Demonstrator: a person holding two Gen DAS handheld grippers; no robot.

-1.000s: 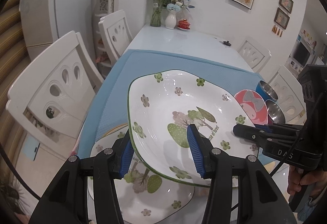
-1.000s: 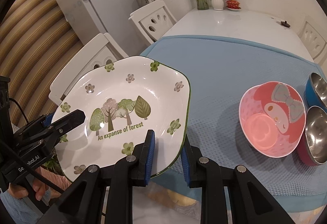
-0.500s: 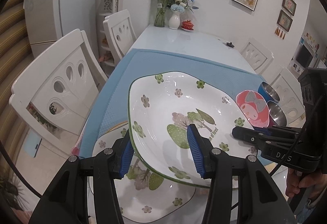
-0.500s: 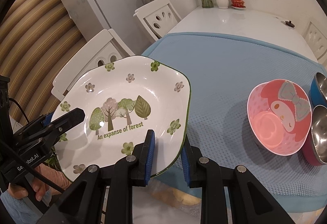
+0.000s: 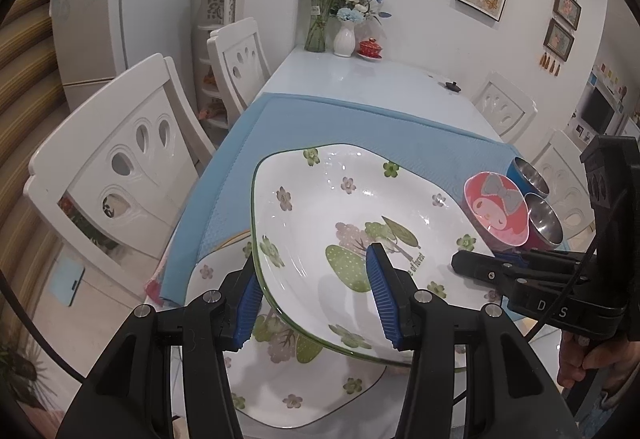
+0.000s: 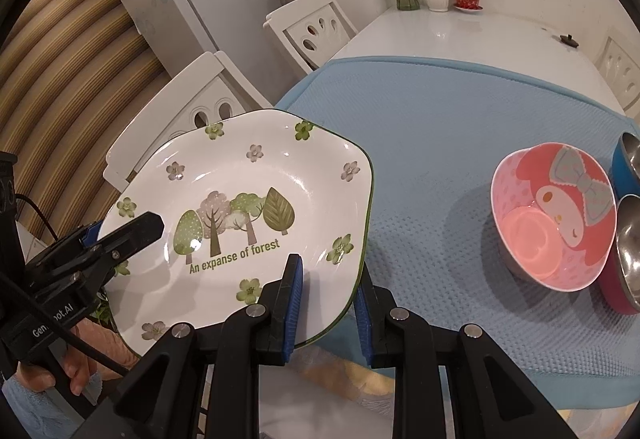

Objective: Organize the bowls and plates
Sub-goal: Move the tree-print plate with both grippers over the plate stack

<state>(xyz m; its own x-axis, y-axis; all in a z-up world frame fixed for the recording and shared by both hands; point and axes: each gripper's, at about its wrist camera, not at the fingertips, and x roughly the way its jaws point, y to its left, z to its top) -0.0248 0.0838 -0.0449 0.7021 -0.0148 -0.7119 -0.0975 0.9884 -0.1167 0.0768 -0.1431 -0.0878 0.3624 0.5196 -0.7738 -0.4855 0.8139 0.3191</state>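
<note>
Two plates (image 5: pixel 344 223), three bowls (image 6: pixel 556 223)

- Left gripper (image 5: pixel 316 303): black plastic arms, ribbed blue pads (image 5: pixel 382 297), silver screws (image 5: pixel 211 296) at the joints.
- Right gripper (image 6: pixel 326 309): same black build, blue pads, silver screws.
- In the right view at 8 o'clock, white lettering and a black cable (image 6: pixel 60 327) on the other gripper's body.
</note>
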